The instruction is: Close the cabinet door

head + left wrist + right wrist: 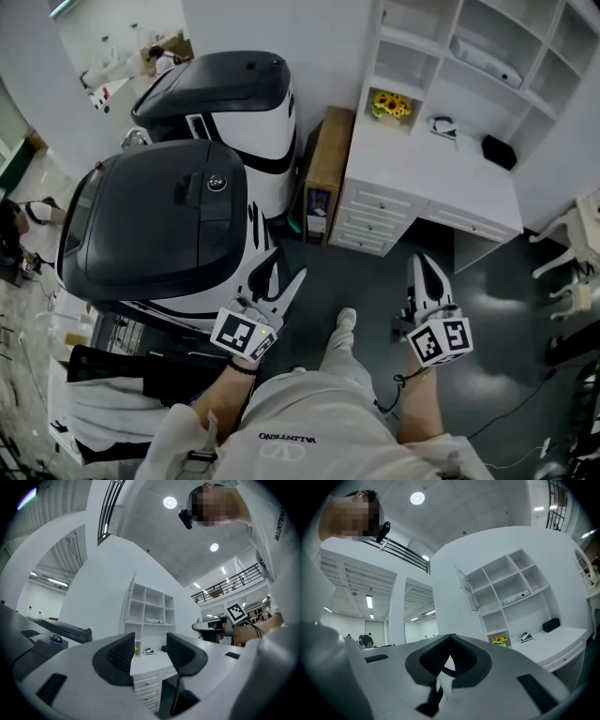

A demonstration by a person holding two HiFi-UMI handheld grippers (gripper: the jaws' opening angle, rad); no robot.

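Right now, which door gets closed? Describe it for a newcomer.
Find the white shelf unit above the desk. The cabinet door hangs on its upper left edge, swung outward. It is the only door there; the other compartments are open.

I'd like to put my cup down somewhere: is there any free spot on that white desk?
Yes: the front half of the desk top is bare, from the sunflowers across to the black box. The back edge is busier, with a small item between those two.
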